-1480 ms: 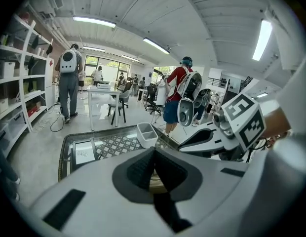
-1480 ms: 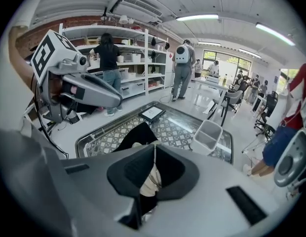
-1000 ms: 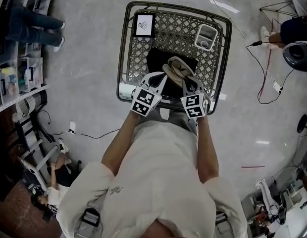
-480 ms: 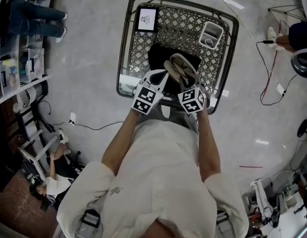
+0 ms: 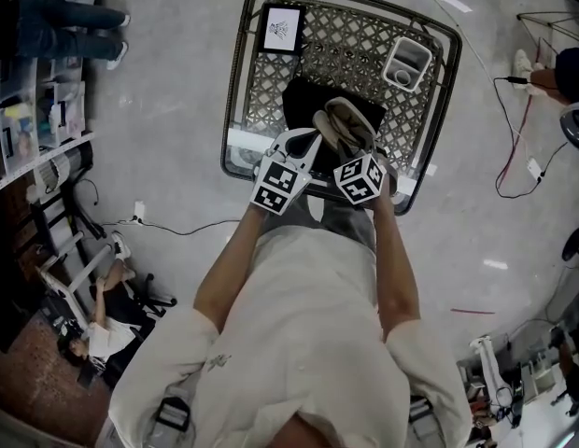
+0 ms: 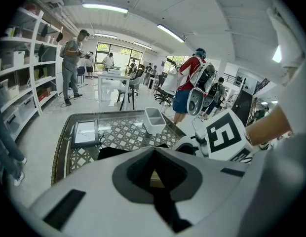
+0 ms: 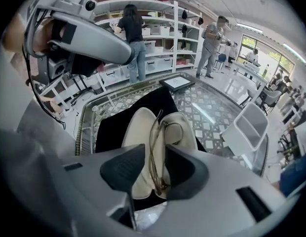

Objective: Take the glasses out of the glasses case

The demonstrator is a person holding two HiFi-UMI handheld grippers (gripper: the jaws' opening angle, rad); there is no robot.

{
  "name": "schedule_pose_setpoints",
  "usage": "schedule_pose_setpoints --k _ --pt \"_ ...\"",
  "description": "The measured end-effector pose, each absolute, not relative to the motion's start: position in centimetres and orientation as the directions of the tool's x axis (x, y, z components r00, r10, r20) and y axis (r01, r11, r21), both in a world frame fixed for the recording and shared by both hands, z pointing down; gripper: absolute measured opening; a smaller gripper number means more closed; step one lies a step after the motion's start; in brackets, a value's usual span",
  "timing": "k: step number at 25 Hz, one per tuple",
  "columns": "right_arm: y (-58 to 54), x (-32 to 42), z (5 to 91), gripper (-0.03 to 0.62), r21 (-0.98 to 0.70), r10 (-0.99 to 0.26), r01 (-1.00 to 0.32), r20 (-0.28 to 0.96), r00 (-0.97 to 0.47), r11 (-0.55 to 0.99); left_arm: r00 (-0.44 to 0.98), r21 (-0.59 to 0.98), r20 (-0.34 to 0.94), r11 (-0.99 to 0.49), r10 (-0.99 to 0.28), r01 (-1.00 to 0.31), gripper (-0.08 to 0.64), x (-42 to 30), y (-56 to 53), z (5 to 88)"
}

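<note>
The glasses (image 7: pixel 173 132) look light, thin and fragile, so the frame is the place to grip, gently. The right tool (image 7: pixel 154 154), its jaws just opened wide, straddles them, while the left tool (image 6: pixel 154 174) pinches the case (image 7: pixel 135 127).

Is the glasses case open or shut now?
Open: the glasses case shows both beige halves spread apart, with the glasses lying inside.

The cream glasses case (image 7: pixel 138 132) lies open on a black mat (image 7: pixel 111 122). Thin glasses (image 7: pixel 152 149) rest inside it, on their edge
</note>
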State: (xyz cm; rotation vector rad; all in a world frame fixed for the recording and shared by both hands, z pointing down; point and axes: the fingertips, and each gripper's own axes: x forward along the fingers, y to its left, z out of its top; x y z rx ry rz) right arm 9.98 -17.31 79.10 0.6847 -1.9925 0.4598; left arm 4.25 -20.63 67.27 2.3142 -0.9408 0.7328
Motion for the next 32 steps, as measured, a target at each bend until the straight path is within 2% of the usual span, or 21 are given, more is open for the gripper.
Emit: schedule_pose_setpoints --k 9,13,21,32 --pt "-17.2 9.7 81.8 0.118 -0.006 -0.237 -0.574 0.907 -0.348 0.819 0.602 0.275 0.662 -0.602 -0.447 -0.75 0.009 3.6 -19.9 67.6" --pt "-17.1 9.9 82.9 0.041 0.019 -0.242 -0.572 0.917 -0.317 0.82 0.597 0.276 0.665 -0.594 -0.449 -0.755 0.009 3.2 -19.5 67.7" --pt "-17.0 9.7 82.7 0.034 -0.014 -0.239 -0.61 0.913 -0.331 0.793 0.594 0.27 0.665 -0.595 -0.453 -0.757 0.009 2.4 -19.1 67.5" --pt "-17.2 9.0 80.1 0.032 -0.008 -0.303 -0.641 0.877 -0.373 0.767 0.606 0.264 0.65 -0.612 -0.458 -0.746 0.009 2.3 -19.2 67.0"
